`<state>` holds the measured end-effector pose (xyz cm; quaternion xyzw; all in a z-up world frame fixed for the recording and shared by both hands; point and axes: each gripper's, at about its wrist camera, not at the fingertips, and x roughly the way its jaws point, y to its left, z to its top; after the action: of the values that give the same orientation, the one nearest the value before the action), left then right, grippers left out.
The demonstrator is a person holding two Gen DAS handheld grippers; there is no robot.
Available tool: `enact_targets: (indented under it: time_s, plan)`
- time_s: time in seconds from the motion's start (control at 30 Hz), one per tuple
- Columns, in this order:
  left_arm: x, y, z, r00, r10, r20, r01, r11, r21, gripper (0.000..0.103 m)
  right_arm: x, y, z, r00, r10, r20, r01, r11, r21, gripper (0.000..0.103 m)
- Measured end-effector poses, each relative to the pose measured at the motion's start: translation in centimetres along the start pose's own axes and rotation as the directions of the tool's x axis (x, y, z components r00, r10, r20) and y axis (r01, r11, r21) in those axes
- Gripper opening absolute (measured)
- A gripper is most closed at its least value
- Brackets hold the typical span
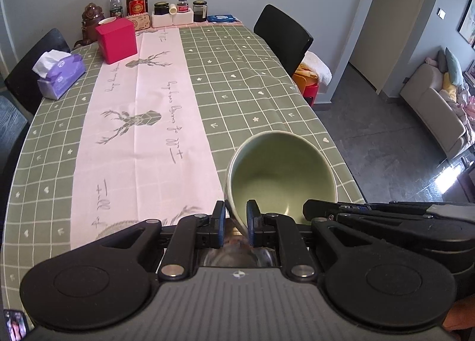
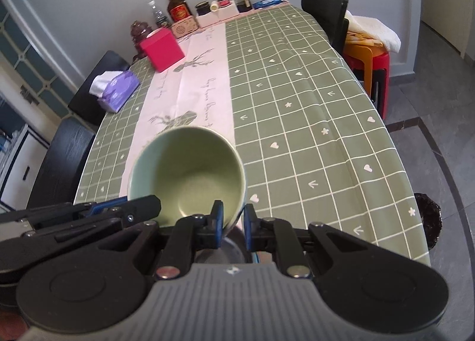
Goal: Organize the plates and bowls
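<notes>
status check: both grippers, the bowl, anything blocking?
Left gripper shut on green bowl rim. Right gripper shut on its opposite rim. Bowl tilted, empty, above the tablecloth. Nothing in the way nearby.

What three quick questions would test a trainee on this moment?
1. True or false: the bowl sits flat on the table.
2. What colour is the box behind the tissues? A red, B blue, C white.
3. Fill in: the left gripper and right gripper each have jaws shut on the bowl's ____.
Key: 1 false, it is held tilted above the table; 2 A; 3 rim.
</notes>
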<state>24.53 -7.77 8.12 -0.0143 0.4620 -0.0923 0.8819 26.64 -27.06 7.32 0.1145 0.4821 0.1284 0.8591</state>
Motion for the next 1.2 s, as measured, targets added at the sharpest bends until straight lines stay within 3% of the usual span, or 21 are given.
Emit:
enact_targets:
  time_s: [0.27, 0.53, 0.8, 1.2]
  plan:
    - [-1.3, 1.4, -2.9, 0.998, -0.033, -0.046, 0.031, 0.998, -0.049, 0.016, -1.1, 1.9, -2.6, 0.998, -0.021, -0.051, 0.017, 0.997, -0.081, 0.012]
    - [0.8, 3.0, -5.6, 0.991, -0.066, -0.118, 0.053, 0.992, -0.113, 0.016, 1.1, 2.1, -4.9, 0.991, -0.047, -0.126, 0.031, 0.992, -0.125, 0.012]
    - [3.4, 4.1, -6.0, 0.977, -0.08, -0.196, 0.048, 0.986, -0.162, 0.016, 3.9, 2.6, -5.2, 0.98, -0.096, -0.175, 0.066, 0.984, -0.168, 0.012]
    - [5.8, 4.2, -5.5, 0.964, -0.054, -0.259, 0.014, 0.988, -0.152, 0.016, 6.4, 2.9, -4.6, 0.966, -0.14, -0.215, 0.093, 0.972, -0.215, 0.012]
